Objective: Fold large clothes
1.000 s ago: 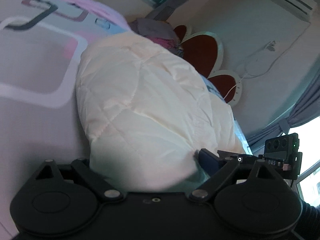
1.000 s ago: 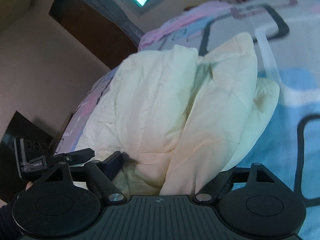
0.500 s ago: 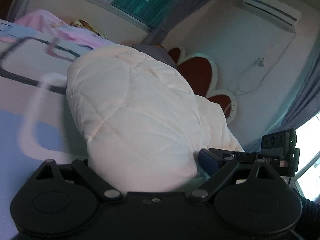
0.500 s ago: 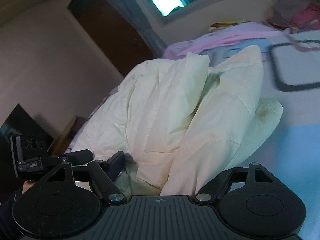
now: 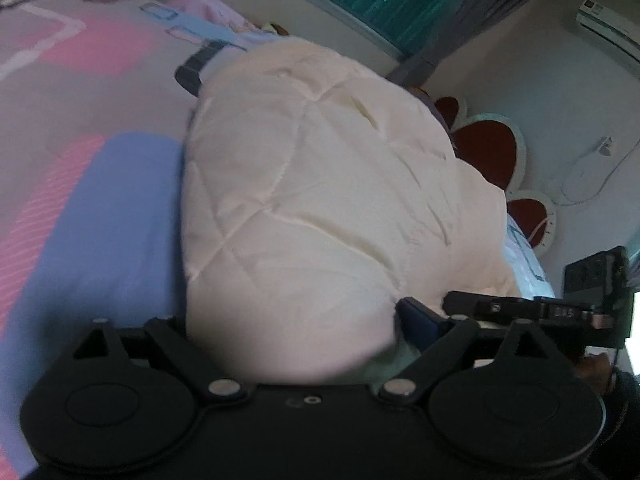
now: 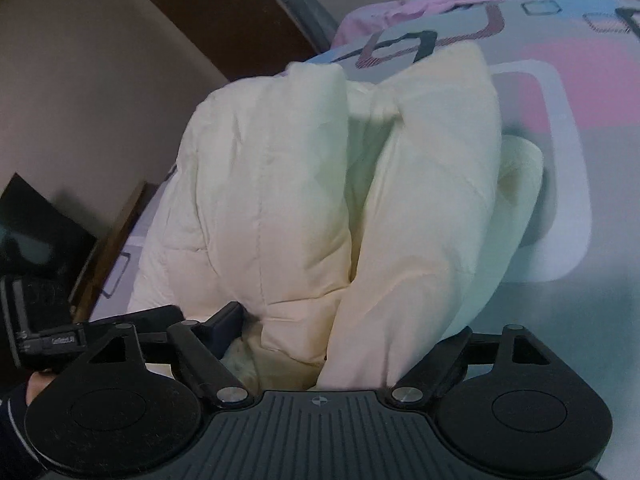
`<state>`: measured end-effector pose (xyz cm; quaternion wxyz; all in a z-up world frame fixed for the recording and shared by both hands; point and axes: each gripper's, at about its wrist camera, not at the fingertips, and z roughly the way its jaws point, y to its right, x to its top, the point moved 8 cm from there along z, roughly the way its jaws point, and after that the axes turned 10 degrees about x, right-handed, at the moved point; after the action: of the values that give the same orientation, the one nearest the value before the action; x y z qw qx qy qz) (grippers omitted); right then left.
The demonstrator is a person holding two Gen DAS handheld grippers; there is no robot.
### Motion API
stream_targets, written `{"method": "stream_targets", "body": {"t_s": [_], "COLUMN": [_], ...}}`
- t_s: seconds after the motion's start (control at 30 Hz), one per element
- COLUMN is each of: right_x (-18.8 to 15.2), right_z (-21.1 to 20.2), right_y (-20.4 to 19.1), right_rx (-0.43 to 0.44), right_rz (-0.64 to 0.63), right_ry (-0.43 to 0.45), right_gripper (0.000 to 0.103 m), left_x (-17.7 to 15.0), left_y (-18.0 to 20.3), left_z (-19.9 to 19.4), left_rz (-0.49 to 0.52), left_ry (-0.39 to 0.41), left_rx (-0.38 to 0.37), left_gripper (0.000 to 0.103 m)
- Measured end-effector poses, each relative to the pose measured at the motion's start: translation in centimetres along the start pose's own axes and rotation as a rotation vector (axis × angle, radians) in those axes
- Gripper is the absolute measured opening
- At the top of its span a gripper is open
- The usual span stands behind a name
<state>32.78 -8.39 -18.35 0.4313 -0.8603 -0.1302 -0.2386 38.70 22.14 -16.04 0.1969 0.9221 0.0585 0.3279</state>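
A cream quilted padded garment (image 5: 320, 208) hangs bunched over a bed and fills the middle of both views; it also shows in the right wrist view (image 6: 320, 200) as thick vertical folds. My left gripper (image 5: 296, 336) is shut on its near edge, its fingers buried in the fabric. My right gripper (image 6: 340, 344) is shut on the same edge, the folds bulging between its fingers. Each gripper shows at the side of the other's view: the right one (image 5: 520, 308), the left one (image 6: 100, 332).
The bed sheet (image 5: 92, 160) with pink, blue and grey blocks lies below; it also shows in the right wrist view (image 6: 560, 92). A red and white petal headboard (image 5: 492, 152), a window with curtains and a wall air conditioner (image 5: 608, 24) are behind. A dark cabinet (image 6: 44, 224) stands at left.
Both grippers, still holding the garment, have tilted down towards the bed. The sheet fills more of both views and the window has slid up out of the right wrist view.
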Motion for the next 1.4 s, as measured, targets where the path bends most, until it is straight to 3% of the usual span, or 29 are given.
{"method": "stream_targets", "body": {"t_s": [0.2, 0.37, 0.4, 0.43, 0.5, 0.53, 0.63, 0.73, 0.87, 0.97, 1.17, 1.4], "right_x": [0.4, 4.1, 5.2, 6.3, 8.5, 9.1, 10.3, 10.2, 8.5, 7.5, 7.2, 6.4], "right_z": [-5.7, -9.7, -9.3, -8.8, -6.4, -5.4, -1.8, 1.6, 3.4, 3.5, 3.4, -2.8], "right_y": [0.0, -2.2, -3.2, -4.2, -6.4, -7.1, -7.9, -7.3, -3.4, -1.1, -0.2, -6.3], "right_rx": [-0.092, -0.15, -0.154, -0.167, -0.2, -0.201, -0.198, -0.242, -0.316, -0.325, -0.34, -0.261], "right_rz": [-0.015, -0.089, -0.124, -0.16, -0.219, -0.236, -0.252, -0.251, -0.201, -0.146, -0.117, -0.213], "right_ry": [0.075, 0.207, 0.219, 0.218, 0.207, 0.205, 0.172, 0.106, 0.064, 0.049, 0.042, 0.136], "right_gripper": [0.081, 0.08, 0.069, 0.052, 0.037, 0.035, 0.035, 0.034, 0.034, 0.034, 0.034, 0.034], "left_x": [1.2, 5.7, 7.0, 8.3, 10.7, 11.7, 13.2, 13.3, 12.3, 11.3, 10.4, 9.4], "left_y": [-1.6, -3.8, -3.4, -2.5, 0.1, 1.7, 5.8, 8.3, 8.5, 8.2, 7.5, 7.8], "left_z": [-3.3, -5.5, -5.4, -4.8, -3.5, -2.6, 0.2, 3.6, 7.2, 8.8, 8.7, 1.4], "left_rz": [0.016, -0.025, -0.02, -0.009, 0.035, 0.065, 0.166, 0.226, 0.288, 0.309, 0.359, 0.334], "left_ry": [0.055, 0.167, 0.184, 0.2, 0.223, 0.224, 0.218, 0.149, 0.063, 0.026, -0.005, 0.107], "left_rx": [0.053, 0.089, 0.086, 0.077, 0.058, 0.055, 0.096, 0.108, 0.148, 0.156, 0.176, 0.136], "left_gripper": [0.098, 0.078, 0.075, 0.07, 0.06, 0.057, 0.052, 0.05, 0.05, 0.05, 0.05, 0.05]}}
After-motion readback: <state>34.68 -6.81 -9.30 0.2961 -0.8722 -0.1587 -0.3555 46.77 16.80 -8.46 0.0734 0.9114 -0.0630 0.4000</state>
